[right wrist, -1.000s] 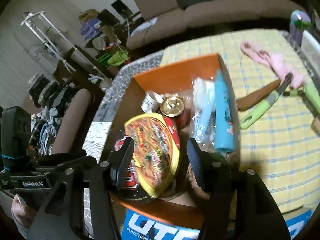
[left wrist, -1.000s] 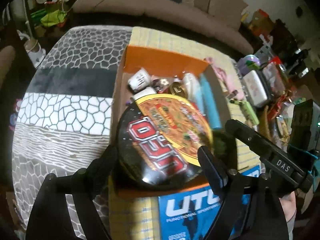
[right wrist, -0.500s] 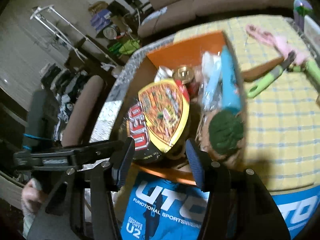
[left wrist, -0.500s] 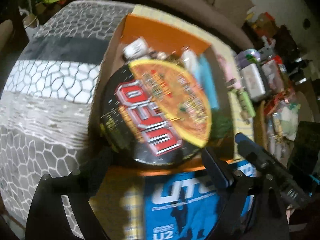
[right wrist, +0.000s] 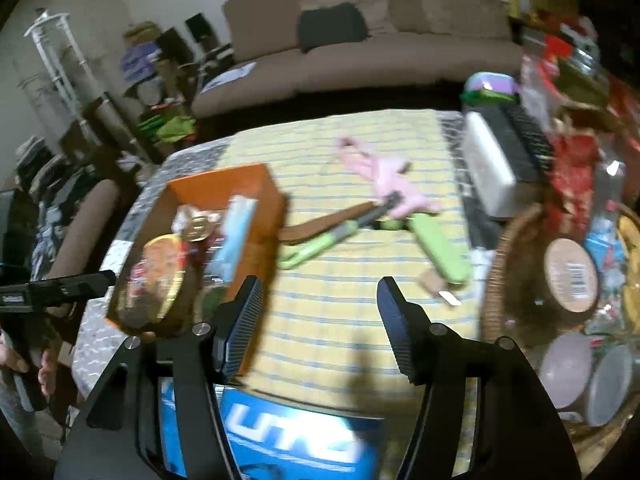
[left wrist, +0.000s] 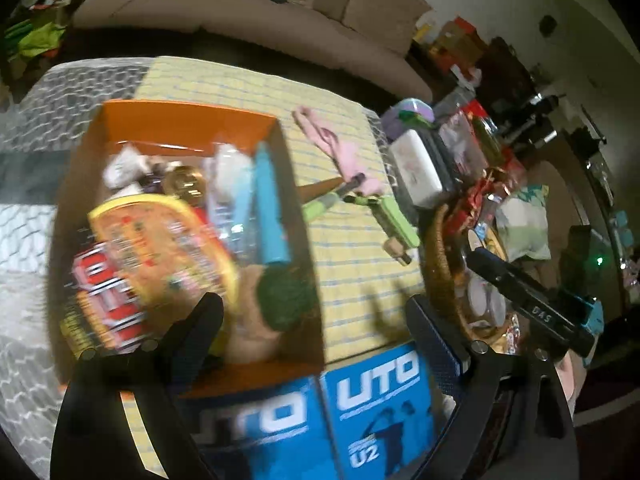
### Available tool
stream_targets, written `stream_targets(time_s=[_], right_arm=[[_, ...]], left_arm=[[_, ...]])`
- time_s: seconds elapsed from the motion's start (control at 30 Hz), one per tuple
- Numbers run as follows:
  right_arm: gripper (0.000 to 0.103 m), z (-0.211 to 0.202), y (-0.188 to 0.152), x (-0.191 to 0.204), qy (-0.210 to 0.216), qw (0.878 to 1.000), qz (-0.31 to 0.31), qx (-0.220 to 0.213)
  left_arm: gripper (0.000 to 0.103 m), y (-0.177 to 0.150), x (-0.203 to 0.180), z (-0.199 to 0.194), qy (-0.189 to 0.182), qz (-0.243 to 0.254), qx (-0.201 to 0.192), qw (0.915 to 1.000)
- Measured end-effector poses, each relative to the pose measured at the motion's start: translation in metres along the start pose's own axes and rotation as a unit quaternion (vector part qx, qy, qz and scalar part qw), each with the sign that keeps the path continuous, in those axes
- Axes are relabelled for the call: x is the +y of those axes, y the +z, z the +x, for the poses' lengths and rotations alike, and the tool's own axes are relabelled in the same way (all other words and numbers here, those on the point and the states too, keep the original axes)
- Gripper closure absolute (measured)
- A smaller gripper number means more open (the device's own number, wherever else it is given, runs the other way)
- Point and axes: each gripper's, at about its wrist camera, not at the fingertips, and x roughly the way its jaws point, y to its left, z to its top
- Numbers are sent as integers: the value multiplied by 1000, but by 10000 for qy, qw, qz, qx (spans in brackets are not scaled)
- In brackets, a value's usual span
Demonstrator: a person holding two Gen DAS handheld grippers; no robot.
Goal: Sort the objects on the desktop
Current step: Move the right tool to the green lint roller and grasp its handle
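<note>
An orange cardboard box (left wrist: 188, 128) sits on the table's left, also in the right wrist view (right wrist: 224, 184). A round noodle bowl (left wrist: 156, 244) with a yellow lid lies in it beside a gold-topped can (left wrist: 186, 184) and a blue tube (left wrist: 270, 216). My left gripper (left wrist: 316, 328) is open and empty above the box's near right corner. My right gripper (right wrist: 320, 316) is open and empty over the yellow striped cloth (right wrist: 340, 292). On the cloth lie a pink cloth (right wrist: 384, 176), a green-handled tool (right wrist: 320, 240), a brown wooden piece (right wrist: 324, 222) and a green folding knife (right wrist: 438, 246).
A blue UTO box (left wrist: 360, 408) lies at the near edge. A wicker basket (right wrist: 504, 272) with bowls and snacks stands at the right. A white case (right wrist: 488, 164) and a purple lidded tub (right wrist: 492, 84) sit behind it. A brown sofa (right wrist: 360, 40) lies beyond the table.
The noodle bowl, held in my left gripper a second ago, now lies in the box. Both grippers have swung right; the right one now faces the cloth and its items.
</note>
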Motion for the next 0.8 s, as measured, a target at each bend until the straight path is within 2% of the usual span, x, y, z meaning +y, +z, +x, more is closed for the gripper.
stream_targets(time_s=[0.17,0.33,0.43,0.63,0.8], right_arm=[[46,15,5,-41,-158,9997,195,72],[46,41,13,-68,-470,9986,175,186],[46,60,20,-80,-647,9975,84,256],[46,104,31,-91,-802,9956,-100,478],[46,142,41,-88,-1064,9903,-510,728]], left_arm=[[9,11,-34,39,-60,102,191,9997],[9,19,-70,85,-129,297,414,9986],[9,28,-84,111,-172,248,491,9983],[9,47,-94,154,-300,-69,574,9979],[9,56,-85,175,-336,-387,561,9971]])
